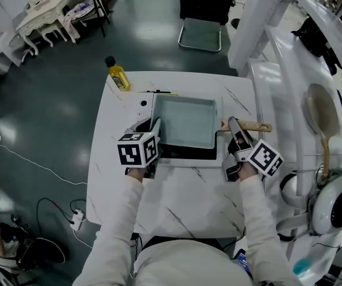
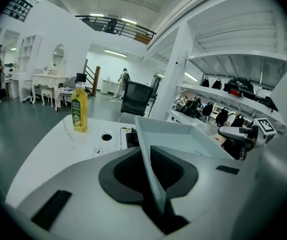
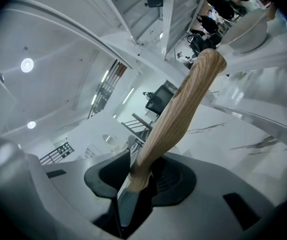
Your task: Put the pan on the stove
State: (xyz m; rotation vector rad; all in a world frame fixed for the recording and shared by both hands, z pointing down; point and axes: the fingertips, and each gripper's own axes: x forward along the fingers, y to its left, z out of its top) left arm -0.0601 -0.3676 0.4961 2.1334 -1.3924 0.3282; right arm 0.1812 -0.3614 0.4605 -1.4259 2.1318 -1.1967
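A square pale-blue pan (image 1: 186,123) with a wooden handle (image 1: 255,126) sits over a black stove (image 1: 186,154) on the white table (image 1: 177,201). My left gripper (image 1: 154,131) is shut on the pan's left wall; in the left gripper view the thin rim (image 2: 148,164) runs between the jaws of that gripper (image 2: 152,184). My right gripper (image 1: 233,130) is shut on the handle at the pan's right side. In the right gripper view the handle (image 3: 181,104) rises out from the closed jaws of the right gripper (image 3: 136,179). Most of the stove is hidden under the pan.
A yellow oil bottle (image 1: 117,74) stands at the table's far left corner, also the bottle (image 2: 79,109). A small round hole (image 1: 143,103) lies left of the pan. White shelving with a wooden ladle (image 1: 321,115) flanks the right. A chair (image 1: 201,33) stands beyond the table.
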